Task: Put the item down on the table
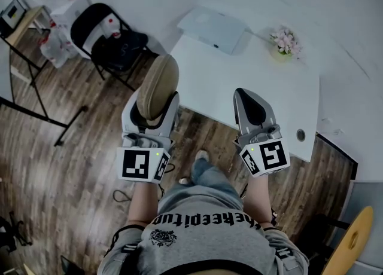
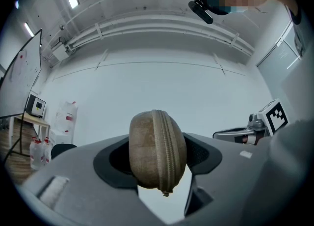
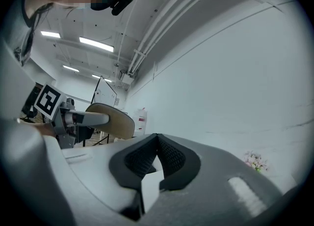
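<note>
Head view, case point(image 1: 159, 76) covers left gripper point(image 1: 157, 99) tips

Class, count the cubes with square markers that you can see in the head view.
2. The left cube sits on the left gripper, whose tongs grip the case; the right cube sits on the right gripper, tongs shut and empty. None seems hidden.
</note>
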{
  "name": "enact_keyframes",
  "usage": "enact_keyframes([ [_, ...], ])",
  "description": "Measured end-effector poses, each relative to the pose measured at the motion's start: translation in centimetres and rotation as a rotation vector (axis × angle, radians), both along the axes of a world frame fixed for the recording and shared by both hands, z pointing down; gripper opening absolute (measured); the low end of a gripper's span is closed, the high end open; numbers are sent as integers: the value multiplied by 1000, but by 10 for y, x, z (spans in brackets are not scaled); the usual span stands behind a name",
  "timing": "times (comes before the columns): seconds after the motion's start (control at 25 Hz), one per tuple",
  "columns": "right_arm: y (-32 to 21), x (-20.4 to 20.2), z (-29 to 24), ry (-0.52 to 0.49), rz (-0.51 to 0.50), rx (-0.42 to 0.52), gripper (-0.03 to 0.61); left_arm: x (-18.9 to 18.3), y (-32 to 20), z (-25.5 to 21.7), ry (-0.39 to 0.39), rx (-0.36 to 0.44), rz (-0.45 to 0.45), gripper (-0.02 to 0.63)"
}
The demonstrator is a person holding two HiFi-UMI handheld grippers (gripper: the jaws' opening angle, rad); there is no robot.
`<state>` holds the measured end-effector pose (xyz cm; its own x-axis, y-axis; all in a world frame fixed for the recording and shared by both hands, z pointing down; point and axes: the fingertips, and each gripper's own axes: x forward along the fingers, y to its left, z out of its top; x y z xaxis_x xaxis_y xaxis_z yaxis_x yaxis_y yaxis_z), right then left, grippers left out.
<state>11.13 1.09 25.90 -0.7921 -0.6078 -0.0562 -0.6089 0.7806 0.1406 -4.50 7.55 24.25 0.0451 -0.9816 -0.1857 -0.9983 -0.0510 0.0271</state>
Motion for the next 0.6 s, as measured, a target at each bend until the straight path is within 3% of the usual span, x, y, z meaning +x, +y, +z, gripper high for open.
enact_keyframes([
  [0.6,-99,-15,-5,-8,-73,5,0,-4,-92,-1,9,3,-35,292],
])
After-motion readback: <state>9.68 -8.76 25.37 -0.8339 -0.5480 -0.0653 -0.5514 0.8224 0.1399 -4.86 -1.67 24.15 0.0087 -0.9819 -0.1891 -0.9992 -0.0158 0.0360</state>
